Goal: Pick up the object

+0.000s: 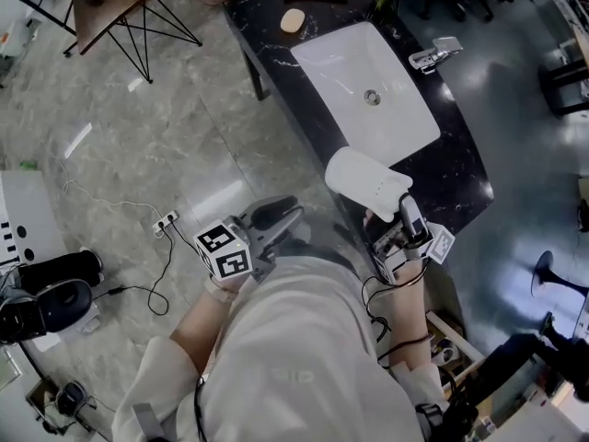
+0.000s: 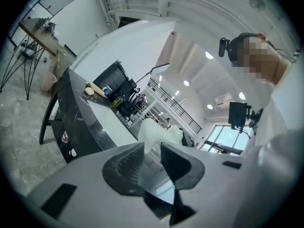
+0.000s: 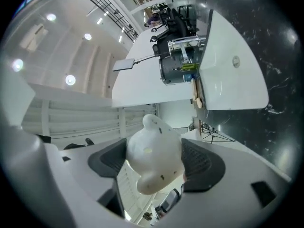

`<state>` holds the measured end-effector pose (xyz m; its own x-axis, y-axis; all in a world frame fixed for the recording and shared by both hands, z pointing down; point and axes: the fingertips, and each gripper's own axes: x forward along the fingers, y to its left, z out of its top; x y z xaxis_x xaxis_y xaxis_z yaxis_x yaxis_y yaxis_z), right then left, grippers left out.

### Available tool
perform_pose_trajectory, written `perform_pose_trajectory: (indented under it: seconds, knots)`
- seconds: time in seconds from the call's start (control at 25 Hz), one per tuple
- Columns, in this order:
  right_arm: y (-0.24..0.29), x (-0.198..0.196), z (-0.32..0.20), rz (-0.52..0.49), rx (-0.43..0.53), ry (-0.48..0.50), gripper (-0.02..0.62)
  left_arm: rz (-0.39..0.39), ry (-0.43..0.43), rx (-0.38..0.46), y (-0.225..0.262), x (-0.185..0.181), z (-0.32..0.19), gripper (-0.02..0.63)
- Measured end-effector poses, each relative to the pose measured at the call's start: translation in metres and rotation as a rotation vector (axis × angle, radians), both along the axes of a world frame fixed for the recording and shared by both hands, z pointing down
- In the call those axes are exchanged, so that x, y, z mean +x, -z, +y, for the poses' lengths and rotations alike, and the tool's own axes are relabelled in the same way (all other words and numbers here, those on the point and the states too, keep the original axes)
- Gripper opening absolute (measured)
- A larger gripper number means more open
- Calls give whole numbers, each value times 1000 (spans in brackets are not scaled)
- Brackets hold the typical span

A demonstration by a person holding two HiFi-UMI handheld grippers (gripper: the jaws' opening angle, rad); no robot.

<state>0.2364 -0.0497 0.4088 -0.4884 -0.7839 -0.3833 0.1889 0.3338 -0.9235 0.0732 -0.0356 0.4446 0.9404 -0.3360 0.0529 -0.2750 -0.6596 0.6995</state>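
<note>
The object is a white, rounded, flat-sided piece [image 1: 366, 179] with a few small holes. My right gripper [image 1: 396, 208] is shut on its near end and holds it up over the near end of the black counter [image 1: 460, 168]. In the right gripper view the white piece [image 3: 152, 144] fills the gap of the right gripper [image 3: 154, 164], with a pad pressed on each side. My left gripper [image 1: 289, 214] is to its left, above the floor, jaws nearly together. In the left gripper view a thin clear glossy film [image 2: 154, 172] is pinched in the left gripper [image 2: 152, 163], and the white piece [image 2: 159, 133] shows just beyond.
A white sink basin [image 1: 405, 127] with a chrome faucet [image 1: 434, 55] is set in the counter, with a beige oval [image 1: 292, 20] at its far end. A wooden table on black legs [image 1: 120, 7] stands far left. A power strip with cables [image 1: 166, 221] and black devices [image 1: 46, 293] lie on the floor.
</note>
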Motion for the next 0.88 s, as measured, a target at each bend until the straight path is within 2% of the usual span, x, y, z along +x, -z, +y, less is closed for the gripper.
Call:
perform_pose_trajectory:
  seconds: [0.16,0.24,0.32,0.4,0.6,0.88]
  knots:
    - [21,-23,-15,-33,46,56,380,33,62,-2,25,-19,-19,121]
    - [32,-39,-23,-51,69,90,380,85,102,-8,40,-31,-31,173]
    - [42,-56,-29,-67,90,129,380,135,148,-6,56,-44,-44,255]
    - [51,-76,-34,-81,109,173,380,164,198,10,72,-56,-57,284]
    - [65,-125,-41,-106,145,297,380,151,272,84,102,-78,-74,302]
    - [82,-188,-48,-122,181,441,379,107,349,111,115,-117,-78,310]
